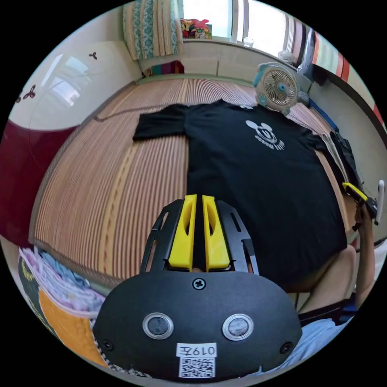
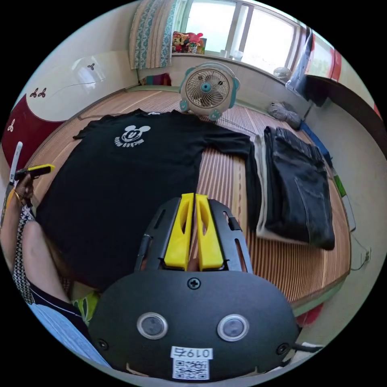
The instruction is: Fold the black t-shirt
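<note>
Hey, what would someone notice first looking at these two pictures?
A black t-shirt with a white print lies spread flat on the striped mat, with a small fan standing just past its collar. Beside one sleeve sits a stack of folded dark clothes. Each view's own gripper, left and right, hangs above with yellow jaws together.

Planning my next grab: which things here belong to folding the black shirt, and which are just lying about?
Belongs to the job:
black t-shirt, spread flat on the striped mat
left tongs, jaws close together, holding nothing
right tongs, likewise

Just lying about:
small fan beyond the collar
folded dark clothes beside the shirt's sleeve
</note>
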Demonstrator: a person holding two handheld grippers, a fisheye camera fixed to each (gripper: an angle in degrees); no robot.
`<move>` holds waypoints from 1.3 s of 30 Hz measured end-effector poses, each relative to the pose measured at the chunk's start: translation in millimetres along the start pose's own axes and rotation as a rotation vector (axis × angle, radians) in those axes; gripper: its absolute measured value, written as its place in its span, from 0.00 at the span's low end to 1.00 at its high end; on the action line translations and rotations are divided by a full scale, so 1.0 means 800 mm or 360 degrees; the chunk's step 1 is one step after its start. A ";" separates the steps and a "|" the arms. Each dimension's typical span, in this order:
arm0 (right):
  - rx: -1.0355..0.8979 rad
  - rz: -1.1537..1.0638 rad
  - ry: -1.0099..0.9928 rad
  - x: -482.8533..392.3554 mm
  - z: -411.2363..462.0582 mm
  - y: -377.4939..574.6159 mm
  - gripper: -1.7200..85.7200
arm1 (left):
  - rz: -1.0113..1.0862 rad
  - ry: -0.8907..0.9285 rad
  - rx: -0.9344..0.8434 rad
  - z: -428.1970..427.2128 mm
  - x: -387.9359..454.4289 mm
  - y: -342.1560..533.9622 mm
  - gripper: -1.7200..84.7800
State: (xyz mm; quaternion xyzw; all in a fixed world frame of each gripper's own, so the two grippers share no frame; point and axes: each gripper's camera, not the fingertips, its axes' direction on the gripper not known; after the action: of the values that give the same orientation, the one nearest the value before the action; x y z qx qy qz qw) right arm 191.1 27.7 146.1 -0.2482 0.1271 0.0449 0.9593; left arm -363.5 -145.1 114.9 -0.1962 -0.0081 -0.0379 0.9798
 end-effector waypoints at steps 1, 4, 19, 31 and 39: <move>-0.0037 -0.0007 0.0009 -0.006 -0.011 0.018 0.08 | -0.0042 -0.0030 -0.0018 -0.007 -0.001 0.021 0.04; -0.0129 0.0010 0.0008 -0.012 -0.029 0.053 0.11 | -0.0130 -0.0061 -0.0083 -0.025 -0.013 0.056 0.04; -0.0310 0.0355 -0.0161 0.056 -0.074 0.141 0.11 | -0.0400 0.0213 -0.0309 -0.036 -0.080 0.135 0.06; -0.0440 0.0192 -0.0297 0.068 -0.092 0.133 0.01 | -0.0352 0.0232 -0.0344 -0.060 -0.099 0.149 0.03; -0.0404 0.0241 -0.0307 0.078 -0.122 0.129 0.06 | -0.0329 -0.0028 -0.0358 -0.087 -0.085 0.160 0.03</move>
State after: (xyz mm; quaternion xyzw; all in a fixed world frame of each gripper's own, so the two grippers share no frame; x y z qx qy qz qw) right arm 214.3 71.4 -0.8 -0.3515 0.0461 0.1562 0.9219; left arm -421.5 -49.0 -0.8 -0.3031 -0.0325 -0.1375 0.9424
